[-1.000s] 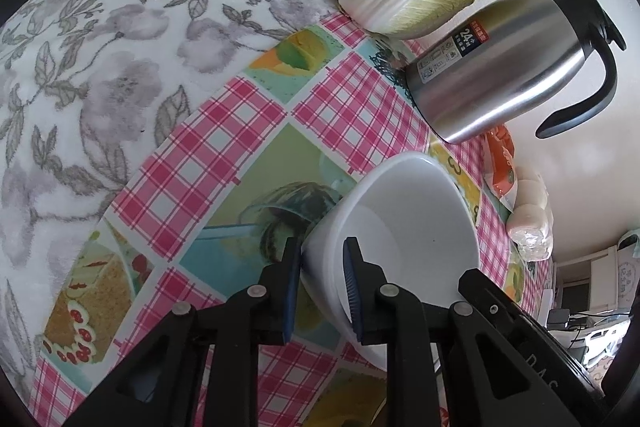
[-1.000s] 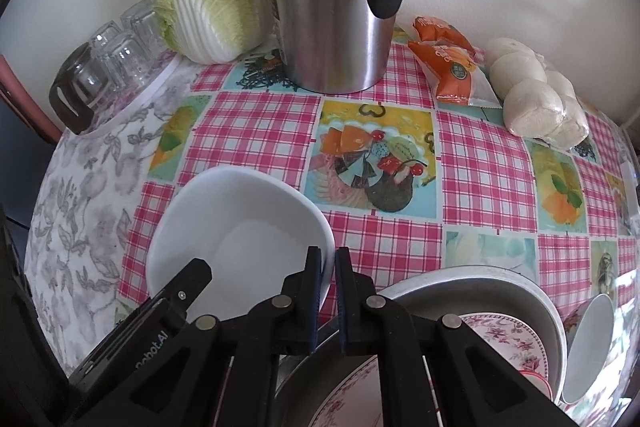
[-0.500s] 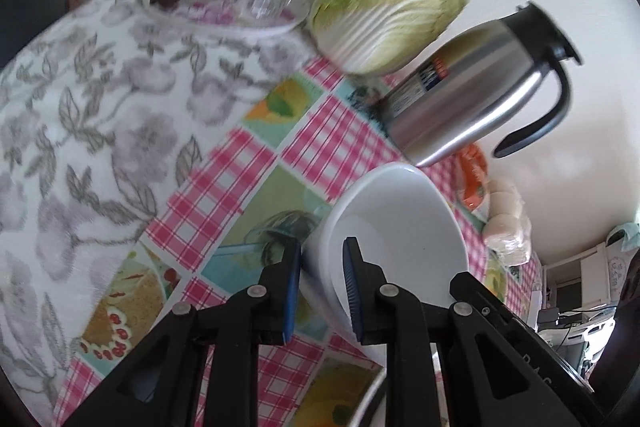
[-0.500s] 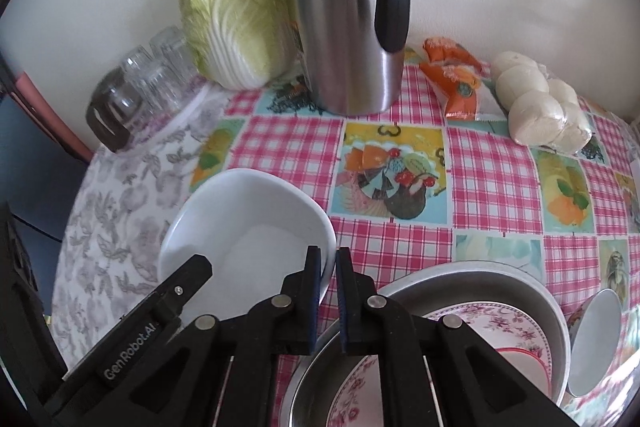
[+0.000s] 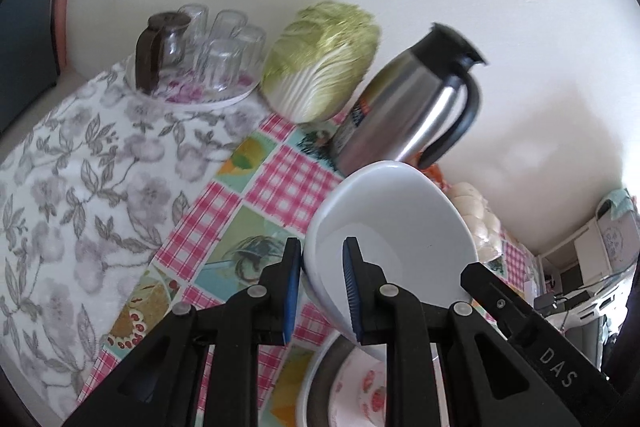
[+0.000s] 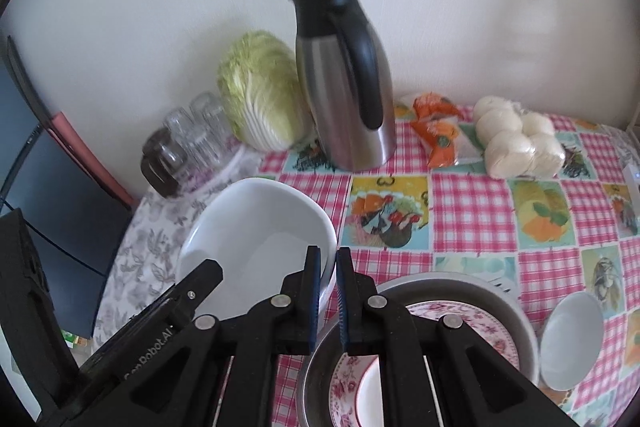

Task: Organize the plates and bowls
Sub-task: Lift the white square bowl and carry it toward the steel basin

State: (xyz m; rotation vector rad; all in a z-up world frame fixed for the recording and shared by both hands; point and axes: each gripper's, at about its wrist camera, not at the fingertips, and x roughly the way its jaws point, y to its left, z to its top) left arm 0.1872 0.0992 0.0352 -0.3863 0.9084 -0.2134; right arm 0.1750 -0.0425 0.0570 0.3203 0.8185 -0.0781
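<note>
**White bowl held by both grippers above the table**

The left gripper (image 5: 322, 285) has its fingers clamped on the near-left rim of the white bowl (image 5: 394, 223), one finger outside and one inside. The right gripper (image 6: 327, 293) pinches the opposite rim of the same bowl (image 6: 256, 235), with its fingers almost together on the thin wall. The bowl is tilted and lifted off the table (image 6: 464, 211). Just beside it, below the right gripper, a metal basin (image 6: 516, 315) holds a flowered plate (image 6: 472, 323). A small bowl (image 6: 572, 339) leans against the basin's right side. Behind stand a steel jug (image 6: 344, 107), a cabbage (image 6: 260, 91) and glasses (image 6: 192, 135) on a tray.
</note>
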